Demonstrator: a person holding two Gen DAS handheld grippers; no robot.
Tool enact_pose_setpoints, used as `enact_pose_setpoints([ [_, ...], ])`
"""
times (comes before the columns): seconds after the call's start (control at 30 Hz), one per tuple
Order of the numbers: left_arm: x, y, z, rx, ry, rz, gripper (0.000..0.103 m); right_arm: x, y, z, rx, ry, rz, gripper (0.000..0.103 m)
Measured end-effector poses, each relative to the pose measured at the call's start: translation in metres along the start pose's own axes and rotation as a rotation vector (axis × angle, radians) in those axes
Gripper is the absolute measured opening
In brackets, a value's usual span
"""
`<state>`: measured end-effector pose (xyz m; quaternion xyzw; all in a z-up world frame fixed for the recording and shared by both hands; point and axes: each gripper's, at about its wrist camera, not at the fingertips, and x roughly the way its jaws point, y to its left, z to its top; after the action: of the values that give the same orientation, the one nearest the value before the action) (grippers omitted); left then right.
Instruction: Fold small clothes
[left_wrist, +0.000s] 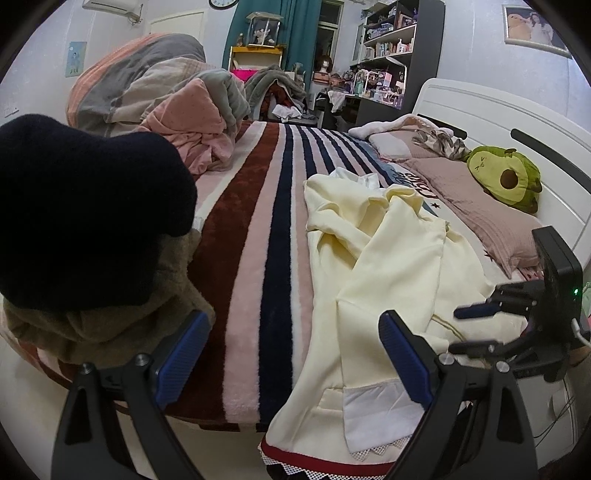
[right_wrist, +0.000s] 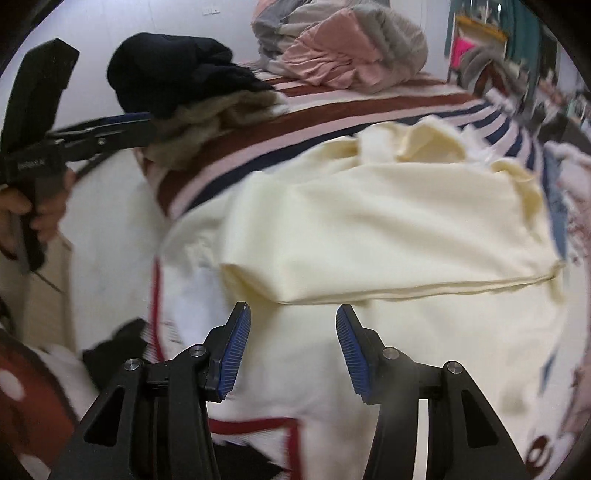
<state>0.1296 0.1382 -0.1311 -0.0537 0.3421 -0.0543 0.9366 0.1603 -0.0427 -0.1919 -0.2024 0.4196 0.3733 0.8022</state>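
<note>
A pale yellow garment (left_wrist: 373, 266) lies crumpled on the striped blanket (left_wrist: 255, 229), its white and red hem hanging over the bed's near edge. In the right wrist view it (right_wrist: 388, 221) fills the middle, with a folded flap on top. My left gripper (left_wrist: 295, 354) is open and empty, low at the bed's edge, left of the garment's hem. My right gripper (right_wrist: 291, 343) is open and empty just above the garment's near part. The right gripper also shows in the left wrist view (left_wrist: 476, 325) at the garment's right side. The left gripper shows at left in the right wrist view (right_wrist: 118, 129).
A pile of a dark navy knit (left_wrist: 81, 206) on a tan fleece (left_wrist: 110, 317) sits at the blanket's left. Heaped quilts (left_wrist: 159, 96) lie at the back. Pillows and an avocado plush (left_wrist: 506, 177) rest by the white headboard (left_wrist: 498, 122).
</note>
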Motion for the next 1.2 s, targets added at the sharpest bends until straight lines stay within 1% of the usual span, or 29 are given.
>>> enact_pose_setpoints([
  [0.07, 0.002, -0.002, 0.000, 0.001, 0.003, 0.002, 0.091, 0.000, -0.004, -0.005, -0.063, 0.002, -0.086, 0.045],
  [0.13, 0.003, -0.004, 0.001, 0.003, 0.004, 0.002, 0.091, 0.009, -0.001, -0.014, -0.160, 0.030, -0.169, 0.046],
  [0.2, 0.004, -0.006, 0.001, 0.003, 0.005, -0.002, 0.091, 0.022, 0.005, -0.017, -0.221, 0.047, -0.183, 0.046],
  [0.27, 0.004, -0.006, 0.000, 0.003, 0.008, -0.002, 0.091, 0.028, 0.017, -0.023, -0.291, 0.025, -0.174, 0.053],
  [0.33, 0.005, -0.006, 0.000, 0.004, 0.009, 0.005, 0.091, 0.029, 0.032, -0.020, -0.347, -0.026, -0.156, 0.053],
  [0.4, 0.005, -0.004, 0.000, -0.001, 0.010, 0.009, 0.091, 0.027, 0.040, -0.012, -0.347, -0.071, -0.113, 0.053],
  [0.47, 0.004, -0.003, 0.000, -0.005, 0.007, 0.007, 0.091, 0.026, 0.051, 0.000, -0.349, -0.107, -0.057, 0.056],
  [0.57, 0.000, 0.001, 0.001, -0.005, -0.003, 0.011, 0.091, 0.023, 0.067, 0.018, -0.372, -0.158, -0.026, 0.058],
  [0.67, -0.007, 0.007, 0.001, -0.009, -0.018, 0.020, 0.091, 0.024, 0.078, 0.036, -0.344, -0.200, 0.008, 0.058],
  [0.73, -0.013, 0.012, 0.002, -0.013, -0.028, 0.031, 0.091, 0.023, 0.080, 0.047, -0.319, -0.233, 0.013, 0.057],
  [0.8, -0.018, 0.017, 0.002, -0.016, -0.038, 0.042, 0.091, 0.020, 0.077, 0.055, -0.288, -0.254, 0.020, 0.056],
  [0.87, -0.023, 0.023, 0.002, -0.020, -0.047, 0.051, 0.091, 0.012, 0.072, 0.061, -0.231, -0.278, 0.049, 0.056],
  [0.93, -0.026, 0.028, 0.000, -0.024, -0.051, 0.056, 0.091, 0.013, 0.069, 0.065, -0.198, -0.261, 0.076, 0.056],
  [1.0, -0.028, 0.030, -0.003, -0.023, -0.045, 0.054, 0.091, 0.023, 0.073, 0.057, -0.232, -0.184, 0.079, 0.056],
  [1.03, -0.028, 0.031, -0.006, -0.023, -0.039, 0.050, 0.091, 0.026, 0.076, 0.052, -0.252, -0.155, 0.079, 0.053],
  [1.07, -0.027, 0.032, -0.008, -0.024, -0.033, 0.046, 0.091, 0.032, 0.080, 0.042, -0.275, -0.110, 0.088, 0.044],
  [1.13, -0.023, 0.033, -0.015, -0.029, -0.010, 0.033, 0.091, 0.044, 0.083, 0.023, -0.270, -0.006, 0.118, 0.037],
  [1.2, -0.017, 0.032, -0.022, -0.029, 0.020, 0.035, 0.091, 0.051, 0.083, 0.006, -0.257, 0.058, 0.113, 0.037],
])
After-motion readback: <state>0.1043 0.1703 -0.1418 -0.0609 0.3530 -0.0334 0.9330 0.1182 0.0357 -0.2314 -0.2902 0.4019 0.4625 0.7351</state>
